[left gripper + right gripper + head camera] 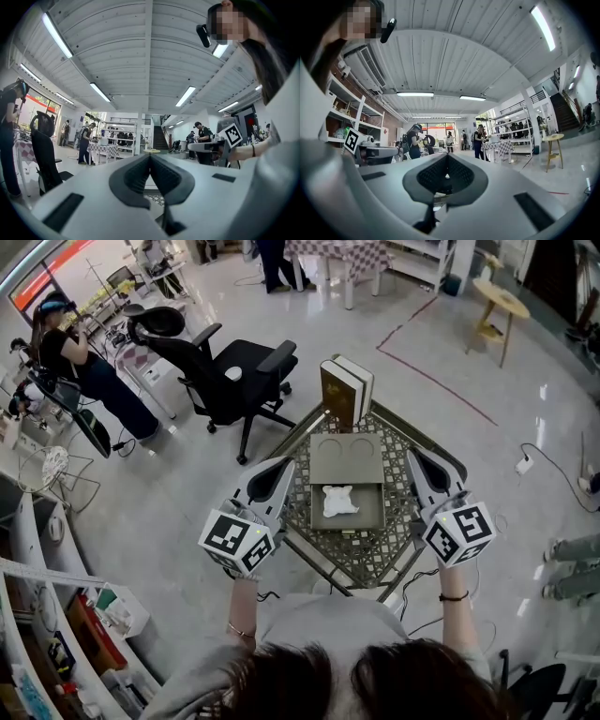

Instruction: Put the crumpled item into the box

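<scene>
Jaws closed on nothing. Head view: left gripper [279,468] and right gripper [419,460] flank the open box [367,518], with the white wad [338,501] inside it. Left gripper view: tips together. Right gripper view: same. The wad looks placed, so keep clear.

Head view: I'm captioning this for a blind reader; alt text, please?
A white crumpled item lies on the near half of a grey box on a lattice table. A person holds the shut left gripper and right gripper on either side.
</scene>
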`<state>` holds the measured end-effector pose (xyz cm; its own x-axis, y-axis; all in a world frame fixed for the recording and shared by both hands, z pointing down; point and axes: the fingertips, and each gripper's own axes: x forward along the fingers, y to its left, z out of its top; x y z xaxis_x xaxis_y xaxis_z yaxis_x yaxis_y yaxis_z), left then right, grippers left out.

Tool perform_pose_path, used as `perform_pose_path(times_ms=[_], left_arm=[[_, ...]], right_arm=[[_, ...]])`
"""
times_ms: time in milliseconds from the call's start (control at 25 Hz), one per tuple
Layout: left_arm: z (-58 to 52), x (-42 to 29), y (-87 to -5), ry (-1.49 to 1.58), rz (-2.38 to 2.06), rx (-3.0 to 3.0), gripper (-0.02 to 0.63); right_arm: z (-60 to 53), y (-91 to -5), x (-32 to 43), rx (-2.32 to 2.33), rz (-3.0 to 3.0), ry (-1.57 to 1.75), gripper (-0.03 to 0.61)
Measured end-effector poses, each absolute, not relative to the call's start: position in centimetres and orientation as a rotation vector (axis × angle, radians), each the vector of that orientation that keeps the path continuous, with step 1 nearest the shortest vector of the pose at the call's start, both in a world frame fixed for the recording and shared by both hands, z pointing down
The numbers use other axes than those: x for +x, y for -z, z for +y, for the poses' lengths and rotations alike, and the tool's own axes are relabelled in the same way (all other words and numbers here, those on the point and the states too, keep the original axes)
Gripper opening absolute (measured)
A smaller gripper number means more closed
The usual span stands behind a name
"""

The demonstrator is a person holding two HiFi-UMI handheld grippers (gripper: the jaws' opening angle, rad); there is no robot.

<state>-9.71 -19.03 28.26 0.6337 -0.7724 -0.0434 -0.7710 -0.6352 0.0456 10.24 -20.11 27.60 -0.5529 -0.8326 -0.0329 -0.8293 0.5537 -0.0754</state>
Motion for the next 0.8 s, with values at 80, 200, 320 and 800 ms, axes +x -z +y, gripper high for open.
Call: perform_pose_path(times_ms=[80, 200, 320, 800], left_arm=[[-18.96, -9.76, -28.36, 0.089, -1.335, 2.815, 0.017], [-18.91, -9.80, -28.39, 0.088, -1.337, 2.812, 0.018], [-18.91, -9.75, -28.50, 0.084, -1.337, 2.813, 0.017], [-18.99, -9.42, -28.60, 0.085, -1.332, 2.818, 0.018]], right_arm=[[-20.06, -27.78, 10.20, -1.451, 2.715, 0.081, 0.021], [-19.97, -27.76, 10.23, -1.452, 2.714, 0.081, 0.021], [-19.91, -27.73, 10.33, -1.453, 2.710, 0.078, 0.021], [-19.79, -27.74, 10.41, -1.447, 2.717, 0.061, 0.020]])
